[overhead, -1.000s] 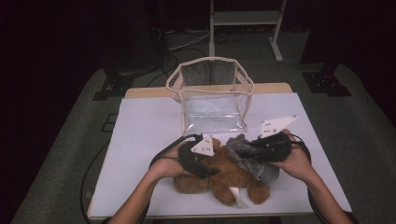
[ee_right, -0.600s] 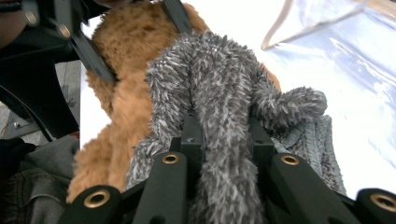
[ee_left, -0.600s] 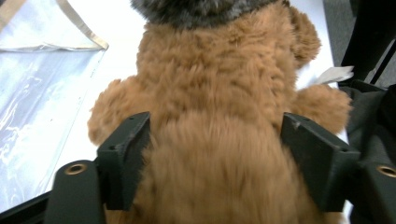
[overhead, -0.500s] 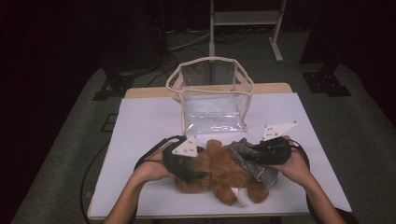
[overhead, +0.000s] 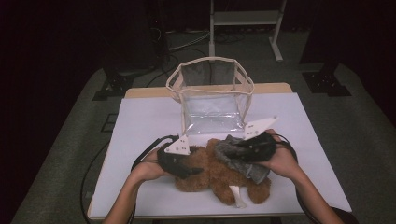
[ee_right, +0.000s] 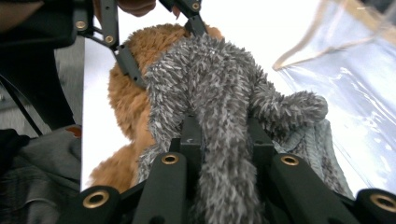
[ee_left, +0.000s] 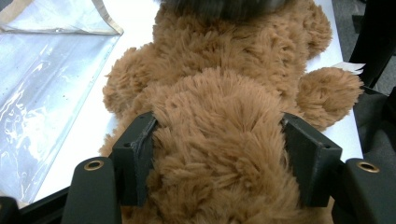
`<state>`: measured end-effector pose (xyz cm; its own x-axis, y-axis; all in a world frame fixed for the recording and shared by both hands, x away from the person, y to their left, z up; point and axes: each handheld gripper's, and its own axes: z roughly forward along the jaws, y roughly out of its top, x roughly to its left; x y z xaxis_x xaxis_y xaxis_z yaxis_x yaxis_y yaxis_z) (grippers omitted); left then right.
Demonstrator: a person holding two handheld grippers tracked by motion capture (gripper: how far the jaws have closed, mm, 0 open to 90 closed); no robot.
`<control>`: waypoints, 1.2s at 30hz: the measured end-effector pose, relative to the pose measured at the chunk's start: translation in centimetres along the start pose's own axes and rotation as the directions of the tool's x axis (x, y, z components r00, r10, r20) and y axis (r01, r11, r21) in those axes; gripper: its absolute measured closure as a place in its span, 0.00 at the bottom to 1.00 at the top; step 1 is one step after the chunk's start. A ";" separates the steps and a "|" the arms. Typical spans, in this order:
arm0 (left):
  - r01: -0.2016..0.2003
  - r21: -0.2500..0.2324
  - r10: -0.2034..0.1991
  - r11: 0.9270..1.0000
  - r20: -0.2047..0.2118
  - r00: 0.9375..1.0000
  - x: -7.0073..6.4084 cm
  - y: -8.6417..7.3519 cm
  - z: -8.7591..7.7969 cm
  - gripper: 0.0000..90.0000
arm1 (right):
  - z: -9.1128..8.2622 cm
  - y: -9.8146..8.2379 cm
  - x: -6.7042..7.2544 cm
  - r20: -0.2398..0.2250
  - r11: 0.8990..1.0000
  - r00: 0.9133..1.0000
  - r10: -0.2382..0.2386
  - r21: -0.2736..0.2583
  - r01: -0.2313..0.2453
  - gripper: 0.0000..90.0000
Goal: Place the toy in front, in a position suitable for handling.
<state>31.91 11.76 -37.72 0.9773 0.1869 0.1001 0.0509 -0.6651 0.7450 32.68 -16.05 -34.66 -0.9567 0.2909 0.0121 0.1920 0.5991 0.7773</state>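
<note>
A brown teddy bear (overhead: 210, 179) lies on the white table (overhead: 140, 121), with a grey fuzzy garment (overhead: 254, 171) draped over its right side. My left gripper (overhead: 194, 170) sits at the bear's left end. Its jaws have just been closing, and in the left gripper view both pads (ee_left: 137, 149) press into the brown fur (ee_left: 219, 107). My right gripper (overhead: 236, 151) is shut on the grey garment (ee_right: 210, 79), a strip of which runs between its jaws (ee_right: 223, 135). The left gripper (ee_right: 161, 44) also appears at the top of the right gripper view, straddling the bear (ee_right: 123, 107).
A clear plastic bag with a beige rim (overhead: 212, 100) stands open just behind the bear, and its wall shows in both gripper views (ee_left: 46, 93) (ee_right: 345, 79). A white tag (overhead: 237, 196) sticks out at the bear's near side. The table's front edge lies close below the bear.
My left gripper has slid to the left along the bear and now clamps its left end. The right hand has shifted slightly left with the grey garment.
</note>
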 end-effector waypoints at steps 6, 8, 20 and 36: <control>-0.001 -0.005 0.001 1.000 -0.001 1.000 0.0 -0.2 -0.2 0.38 | 1.0 0.1 -0.9 -0.038 1.000 0.999 0.023 0.000 -0.023 0.82; -0.007 0.004 0.007 1.000 -0.002 1.000 -0.1 0.0 -0.2 0.38 | 0.2 -0.3 -1.4 -0.019 0.999 0.999 0.044 -0.009 -0.044 0.81; -0.007 -0.014 0.005 1.000 -0.072 0.997 0.3 0.5 -0.5 0.38 | -1.5 -4.1 -2.7 -0.018 0.984 0.985 0.170 -0.043 -0.171 0.83; 0.000 -0.011 0.000 1.000 -0.064 0.998 0.3 0.2 -0.1 0.40 | -0.1 -0.6 -0.4 0.007 0.997 0.997 0.082 -0.012 -0.082 0.82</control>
<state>32.22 11.74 -37.49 0.9621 0.2328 0.1418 0.0481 -0.6570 0.7524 32.97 -16.56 -35.08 -0.9362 0.3442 0.0714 0.2671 0.5642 0.7813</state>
